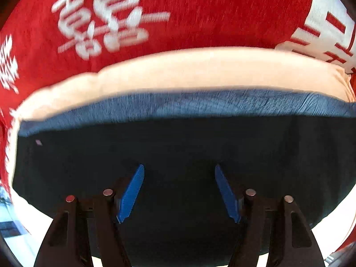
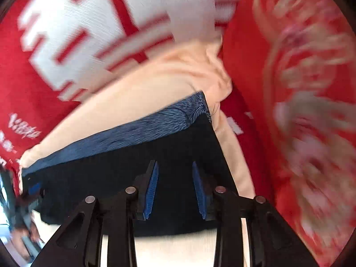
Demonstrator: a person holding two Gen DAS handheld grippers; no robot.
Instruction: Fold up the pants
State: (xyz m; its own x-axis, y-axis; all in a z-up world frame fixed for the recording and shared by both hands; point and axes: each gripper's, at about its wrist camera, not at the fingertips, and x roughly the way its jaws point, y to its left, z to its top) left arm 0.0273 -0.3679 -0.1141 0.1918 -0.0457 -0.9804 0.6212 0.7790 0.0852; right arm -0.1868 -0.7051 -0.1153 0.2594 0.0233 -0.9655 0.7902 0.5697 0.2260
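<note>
The pants [image 1: 178, 146] lie folded as a dark navy panel with a lighter blue band [image 1: 178, 104] along the far edge, on top of a cream layer [image 1: 178, 71]. My left gripper [image 1: 179, 169] is open just above the navy cloth, blue pads [image 1: 131, 193] apart, holding nothing. In the right wrist view the same navy panel [image 2: 124, 169] ends at a corner [image 2: 204, 111] on the right, with cream cloth [image 2: 155, 82] beyond. My right gripper [image 2: 174, 166] is open over the panel near that corner, empty.
A red cloth with white characters [image 1: 178, 11] covers the surface under and beyond the pants. It also shows in the right wrist view [image 2: 300, 89], blurred. The other gripper [image 2: 31, 198] shows blurred at the far left there.
</note>
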